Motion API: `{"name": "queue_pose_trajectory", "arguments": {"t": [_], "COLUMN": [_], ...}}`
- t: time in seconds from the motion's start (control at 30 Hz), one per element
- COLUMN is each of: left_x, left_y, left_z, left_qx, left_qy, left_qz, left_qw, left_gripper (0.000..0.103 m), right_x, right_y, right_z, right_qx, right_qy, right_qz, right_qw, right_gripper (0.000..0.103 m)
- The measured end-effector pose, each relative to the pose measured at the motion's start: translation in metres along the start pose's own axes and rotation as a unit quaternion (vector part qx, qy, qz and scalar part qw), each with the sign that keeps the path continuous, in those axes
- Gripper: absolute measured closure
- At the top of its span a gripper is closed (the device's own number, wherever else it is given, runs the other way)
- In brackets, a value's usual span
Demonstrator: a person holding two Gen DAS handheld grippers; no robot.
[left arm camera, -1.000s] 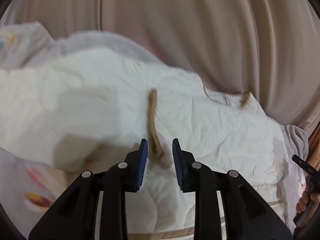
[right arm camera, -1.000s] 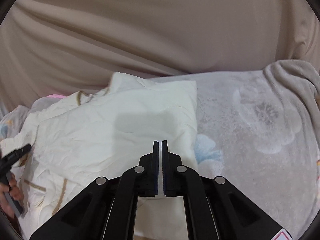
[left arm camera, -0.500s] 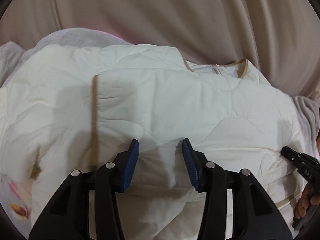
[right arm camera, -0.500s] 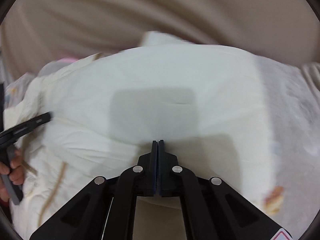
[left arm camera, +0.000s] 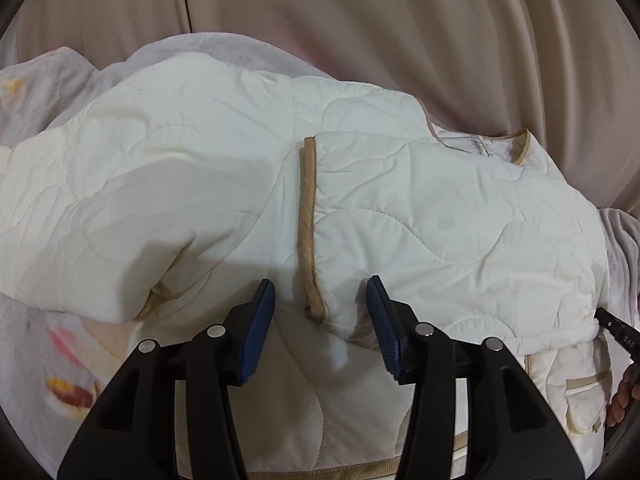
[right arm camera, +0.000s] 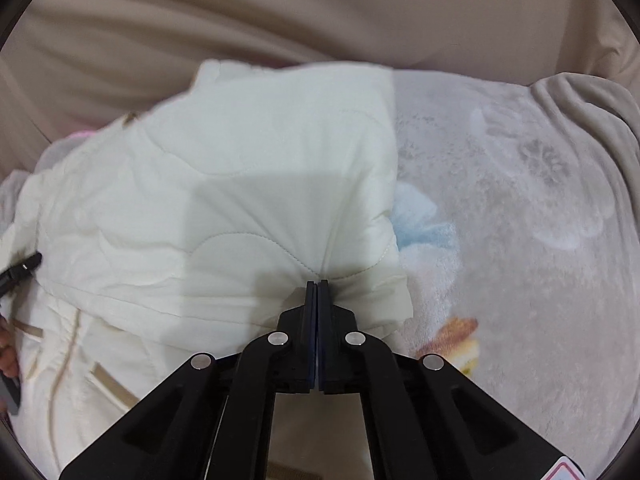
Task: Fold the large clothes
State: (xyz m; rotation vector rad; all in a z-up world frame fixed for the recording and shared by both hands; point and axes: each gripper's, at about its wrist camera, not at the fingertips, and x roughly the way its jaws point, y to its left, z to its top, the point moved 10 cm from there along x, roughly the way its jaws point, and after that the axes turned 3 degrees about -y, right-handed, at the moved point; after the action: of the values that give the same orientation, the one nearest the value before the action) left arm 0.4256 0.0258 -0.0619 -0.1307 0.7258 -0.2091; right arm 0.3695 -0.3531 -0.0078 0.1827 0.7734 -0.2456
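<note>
Left wrist view: the cream quilted jacket (left arm camera: 400, 208) lies spread on the fleecy, flower-printed blanket (left arm camera: 48, 360), its tan-bound front edge (left arm camera: 306, 216) running toward the left gripper (left arm camera: 322, 320). That gripper's jaws stand wide apart over the binding's lower end, holding nothing, probably placed to take that edge. On the jacket's far side, the right gripper (right arm camera: 317, 286) has its jaws pressed together on a puckered pinch of the padded fabric, apparently to carry a fold across. Beige curtains (left arm camera: 360, 20) hang behind.
</note>
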Motion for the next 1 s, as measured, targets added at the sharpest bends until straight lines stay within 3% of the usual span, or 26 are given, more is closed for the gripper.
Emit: {"name": "queue_pose_trajectory", "arguments": {"t": [0.03,0.13,0.2,0.3,0.5,0.57,0.63,0.67,0.7,0.77,0.8,0.87,0.97,1.0], "left_x": [0.000,-0.006,-0.009,-0.010,0.032,0.038,0.040,0.041,0.043,0.044,0.044,0.046,0.049,0.045], "left_y": [-0.001,0.001,-0.002,-0.001,0.001,-0.002,-0.007,-0.010,-0.011,-0.009,-0.007,-0.006,-0.005,-0.005], "left_z": [0.000,-0.001,0.006,0.020,0.048,0.051,0.052,0.051,0.052,0.053,0.054,0.054,0.049,0.049], "left_qx": [0.005,0.005,-0.006,-0.040,-0.104,-0.095,-0.072,-0.058,-0.051,-0.043,-0.044,-0.044,-0.034,-0.032], "left_qy": [0.001,-0.001,-0.005,-0.004,0.025,0.024,0.019,0.019,0.019,0.017,0.014,0.014,0.017,0.015], "left_qz": [0.001,0.000,-0.012,-0.038,-0.060,-0.052,-0.042,-0.035,-0.032,-0.029,-0.026,-0.027,-0.019,-0.016], "left_qw": [1.0000,1.0000,0.9999,0.9985,0.9925,0.9938,0.9963,0.9975,0.9980,0.9985,0.9986,0.9986,0.9991,0.9992], "left_gripper": [0.057,0.057,0.044,0.029,0.029,0.029,0.031,0.036,0.049,0.065,0.070,0.071,0.070,0.070], "right_x": [-0.008,-0.026,-0.029,-0.016,0.034,0.047,0.063,0.074,0.076,0.067,0.056,0.052,0.083,0.080], "right_y": [0.000,-0.007,-0.020,-0.036,-0.047,-0.043,-0.039,-0.037,-0.031,-0.022,-0.020,-0.031,-0.043,-0.044], "right_z": [0.003,0.018,0.032,0.065,0.113,0.120,0.125,0.123,0.120,0.123,0.127,0.126,0.101,0.100], "right_qx": [0.006,0.024,0.038,0.064,0.131,0.136,0.136,0.135,0.134,0.122,0.119,0.139,0.142,0.138], "right_qy": [-0.008,-0.033,-0.047,-0.057,-0.052,-0.050,-0.040,-0.025,-0.021,-0.043,-0.064,-0.085,-0.023,-0.025], "right_qz": [0.009,0.019,0.011,0.004,0.029,0.032,0.042,0.039,0.041,0.047,0.054,0.063,0.034,0.029], "right_qw": [1.000,0.999,0.998,0.996,0.990,0.989,0.989,0.990,0.990,0.991,0.989,0.985,0.989,0.990], "right_gripper": [0.101,0.082,0.058,0.050,0.045,0.043,0.033,0.036,0.059,0.084,0.090,0.092,0.088,0.085]}}
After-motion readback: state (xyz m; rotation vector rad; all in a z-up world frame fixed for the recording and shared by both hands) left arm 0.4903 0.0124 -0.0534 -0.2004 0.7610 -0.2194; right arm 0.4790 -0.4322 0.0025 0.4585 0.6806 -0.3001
